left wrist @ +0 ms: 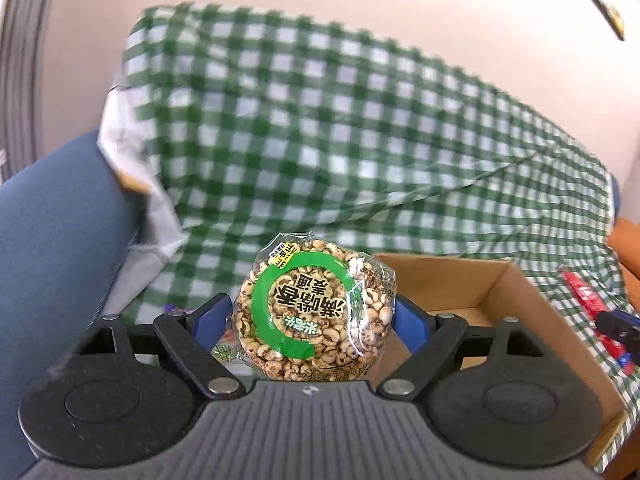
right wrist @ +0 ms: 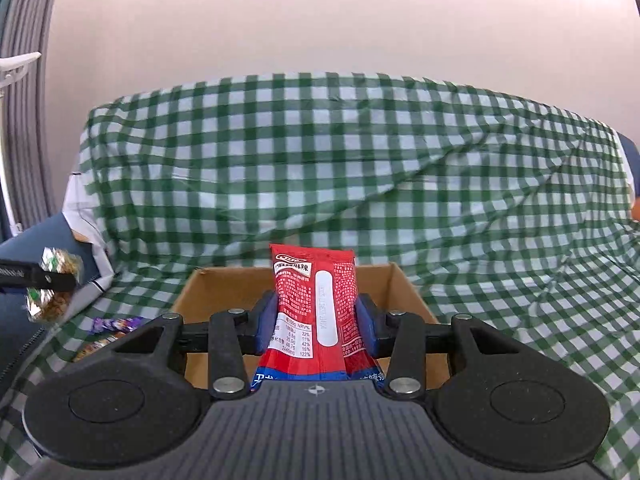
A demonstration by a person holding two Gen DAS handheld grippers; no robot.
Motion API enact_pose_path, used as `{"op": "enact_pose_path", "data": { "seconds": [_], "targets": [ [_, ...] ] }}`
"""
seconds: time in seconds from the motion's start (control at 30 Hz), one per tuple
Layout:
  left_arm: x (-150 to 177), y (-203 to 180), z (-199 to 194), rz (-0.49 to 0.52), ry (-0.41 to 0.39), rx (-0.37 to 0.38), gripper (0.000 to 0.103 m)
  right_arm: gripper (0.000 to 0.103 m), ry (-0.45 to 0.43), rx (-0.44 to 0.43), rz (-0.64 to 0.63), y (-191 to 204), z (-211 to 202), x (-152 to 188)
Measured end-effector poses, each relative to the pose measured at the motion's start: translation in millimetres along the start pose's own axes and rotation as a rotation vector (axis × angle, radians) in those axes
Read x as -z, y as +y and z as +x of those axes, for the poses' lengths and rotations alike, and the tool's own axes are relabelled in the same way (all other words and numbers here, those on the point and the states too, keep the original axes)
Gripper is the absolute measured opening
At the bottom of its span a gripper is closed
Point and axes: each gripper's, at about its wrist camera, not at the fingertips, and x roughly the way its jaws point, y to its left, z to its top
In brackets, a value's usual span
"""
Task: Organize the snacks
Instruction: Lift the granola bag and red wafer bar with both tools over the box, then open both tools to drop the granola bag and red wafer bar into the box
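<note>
The carrying step is being judged in hand; a round puffed-grain cake packet [left wrist: 316,312] is being held in the widely spread jaws of the left gripper [left wrist: 314,320], left of the cardboard box [right wrist: 404,280]; a red snack packet [right wrist: 316,304] is being clamped by the right gripper [right wrist: 316,320] above the box; release into it is being called for next

Both wrist views face box [left wrist: 480,292].

A green checked cloth [right wrist: 360,168] drapes a blue sofa [left wrist: 52,248] below a pale pink wall [right wrist: 320,20].
</note>
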Motion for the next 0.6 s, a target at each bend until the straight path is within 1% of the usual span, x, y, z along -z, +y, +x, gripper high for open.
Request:
{"op": "enact_pose_path", "data": {
  "seconds": [0.2, 0.4, 0.6],
  "targets": [
    [4, -42, 2, 0.077, -0.052, 0.094, 0.089, 0.044, 0.003, 0.029, 0.001, -19, -4, 3],
    [12, -77, 7, 0.113, -0.056, 0.19, 0.089, 0.044, 0.002, 0.063, 0.009, -34, -10, 6],
    [23, -109, 8, 0.2, -0.064, 0.262, 0.089, 0.044, 0.01, 0.088, 0.016, -45, -8, 8]
  ]
}}
